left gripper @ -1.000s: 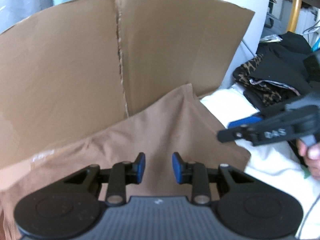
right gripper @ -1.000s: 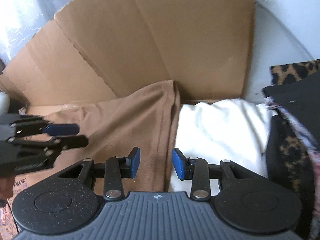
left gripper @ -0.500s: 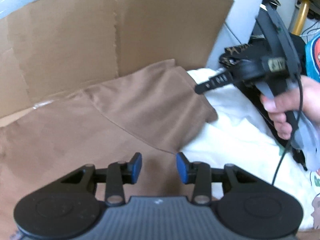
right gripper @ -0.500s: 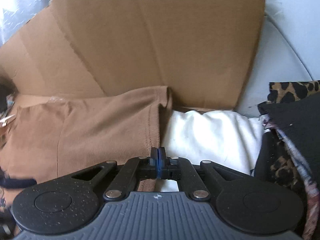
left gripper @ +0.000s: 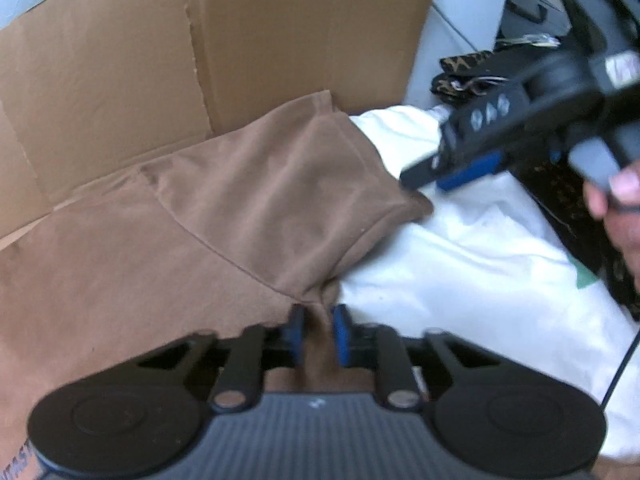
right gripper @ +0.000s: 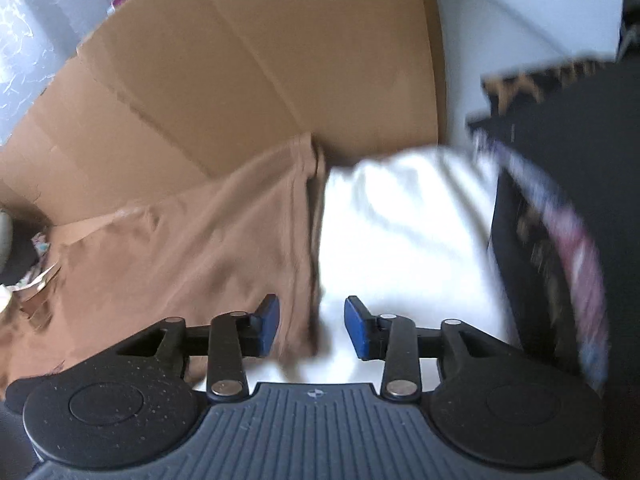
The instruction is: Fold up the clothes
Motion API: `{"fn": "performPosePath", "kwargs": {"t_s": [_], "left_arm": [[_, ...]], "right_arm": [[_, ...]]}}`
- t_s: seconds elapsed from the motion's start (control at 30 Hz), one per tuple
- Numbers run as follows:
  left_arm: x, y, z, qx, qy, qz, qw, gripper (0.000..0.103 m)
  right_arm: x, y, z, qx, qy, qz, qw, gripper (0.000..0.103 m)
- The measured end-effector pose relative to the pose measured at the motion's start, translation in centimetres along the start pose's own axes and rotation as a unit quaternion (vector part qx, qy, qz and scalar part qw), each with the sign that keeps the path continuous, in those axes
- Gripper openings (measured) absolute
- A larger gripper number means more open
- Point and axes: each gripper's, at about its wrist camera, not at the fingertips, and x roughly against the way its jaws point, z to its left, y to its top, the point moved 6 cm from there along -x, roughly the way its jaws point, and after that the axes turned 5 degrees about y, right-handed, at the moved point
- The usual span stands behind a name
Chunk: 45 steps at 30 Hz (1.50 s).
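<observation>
A brown garment [left gripper: 240, 200] lies spread in front of a cardboard sheet, one sleeve folded across its body. At the base of that sleeve, my left gripper [left gripper: 318, 332] has its jaws closing on a pinched ridge of the brown cloth. The right gripper [left gripper: 424, 180] hovers at the sleeve's tip, held by a hand [left gripper: 616, 208]. In the right wrist view, which is blurred, the right gripper [right gripper: 312, 324] has its jaws opening, above the brown garment [right gripper: 200, 240] where its edge meets a white garment. Its pads grip nothing.
A white garment [left gripper: 480, 260] lies under and right of the brown one. Upright cardboard [left gripper: 280, 40] walls off the back. A dark clothes pile with leopard print [right gripper: 560, 200] sits to the right. A cable hangs at the right edge.
My left gripper moved down onto the garment and narrowed on a fold of it. The right gripper was shut half a second ago and now stands open, shifted towards the sleeve tip.
</observation>
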Motion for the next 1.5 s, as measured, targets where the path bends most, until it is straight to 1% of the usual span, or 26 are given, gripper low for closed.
{"fn": "performPosePath", "kwargs": {"t_s": [0.1,0.17,0.2,0.23,0.27,0.3,0.33,0.47,0.5,0.57,0.67,0.7,0.73,0.77,0.87,0.93,0.97,1.0,1.03,1.07,1.13,1.3,1.37,1.43,1.5], "left_arm": [[0.7,0.4,0.3,-0.011,-0.01,-0.003,0.9999,0.007],[1.1,0.7,0.4,-0.018,-0.018,-0.002,0.9997,0.007],[1.3,0.8,0.4,-0.022,-0.023,-0.002,0.9995,0.006],[1.4,0.9,0.4,-0.025,-0.027,-0.001,0.9993,0.006],[1.6,1.0,0.3,-0.029,-0.032,-0.001,0.9991,0.006],[1.7,0.9,0.3,-0.032,-0.035,0.0,0.9989,0.006],[1.9,0.9,0.3,-0.036,-0.039,0.0,0.9986,0.006],[1.7,0.8,-0.1,-0.05,-0.05,0.004,0.9975,0.005],[1.4,0.7,-0.3,-0.051,-0.053,0.009,0.9973,0.005],[1.2,0.0,-0.4,-0.052,-0.056,0.021,0.9969,0.005],[0.7,-0.6,-0.4,-0.041,-0.061,0.032,0.9968,0.007],[1.0,-0.7,-0.1,-0.032,-0.068,0.03,0.9968,0.008],[1.3,-0.7,0.2,-0.023,-0.075,0.028,0.9965,0.01],[1.5,-0.5,0.5,-0.016,-0.08,0.024,0.9964,0.013],[1.8,0.5,1.2,0.008,-0.091,0.009,0.9957,0.014],[2.2,1.2,2.0,0.028,-0.095,-0.003,0.995,0.014],[2.4,1.5,2.4,0.038,-0.095,-0.009,0.9947,0.014],[2.3,2.0,2.8,0.047,-0.092,-0.017,0.9945,0.014],[2.2,2.5,3.1,0.055,-0.088,-0.024,0.9943,0.014],[2.0,2.9,3.5,0.058,-0.08,-0.029,0.9947,0.014],[1.2,3.6,4.4,0.065,-0.057,-0.036,0.9956,0.014],[-1.6,5.1,6.1,0.091,-0.023,-0.044,0.9946,0.013],[-2.5,5.6,6.3,0.096,-0.02,-0.043,0.9943,0.013],[-3.7,6.2,6.2,0.09,-0.017,-0.039,0.995,0.013],[-4.4,6.3,6.2,0.085,-0.017,-0.035,0.9956,0.013]], "right_arm": [[-1.1,-1.4,0.2,-0.006,0.0,0.024,1.0,0.043],[-1.8,-1.8,0.1,-0.019,-0.001,0.032,0.999,0.043],[-2.0,-1.8,-0.1,-0.033,0.009,0.035,0.999,0.041],[-2.2,-1.7,-0.4,-0.048,0.02,0.037,0.998,0.035],[-2.1,-1.6,-0.6,-0.053,0.022,0.034,0.998,0.011],[-2.0,-1.4,-0.8,-0.057,0.023,0.031,0.998,0.006],[-1.9,-1.2,-1.0,-0.06,0.024,0.028,0.998,0.005],[-0.3,-0.6,-0.7,-0.038,0.016,-0.007,0.999,0.003],[0.0,-0.5,-0.6,-0.033,0.013,-0.013,0.999,0.003],[-0.2,-0.8,-0.5,-0.021,0.0,-0.009,1.0,0.003],[-1.5,-1.5,-0.9,-0.013,-0.02,0.018,1.0,0.005],[-1.4,-1.5,-1.0,-0.018,-0.021,0.017,0.999,0.009],[-1.0,-1.2,-1.1,-0.015,-0.025,0.013,0.999,0.009],[-0.6,-1.0,-0.9,-0.008,-0.03,0.007,1.0,0.013],[0.2,0.2,-0.7,0.004,-0.022,-0.015,1.0,0.014],[0.3,1.2,-0.5,0.012,-0.013,-0.031,0.999,0.024],[0.3,1.8,-0.3,0.019,-0.011,-0.039,0.999,0.034],[0.1,2.2,0.0,0.03,-0.011,-0.044,0.999,0.038],[-0.1,2.7,0.3,0.041,-0.011,-0.049,0.998,0.038],[-0.3,3.2,0.6,0.051,-0.012,-0.053,0.997,0.041],[-1.3,4.2,1.0,0.068,-0.016,-0.053,0.996,0.042],[-4.0,6.5,1.7,0.087,-0.021,-0.051,0.995,0.043],[-4.9,7.0,1.6,0.096,-0.033,-0.049,0.994,0.043],[-5.7,7.1,1.3,0.1,-0.039,-0.042,0.993,0.042],[-5.9,7.1,0.9,0.097,-0.043,-0.041,0.993,0.039]]}}
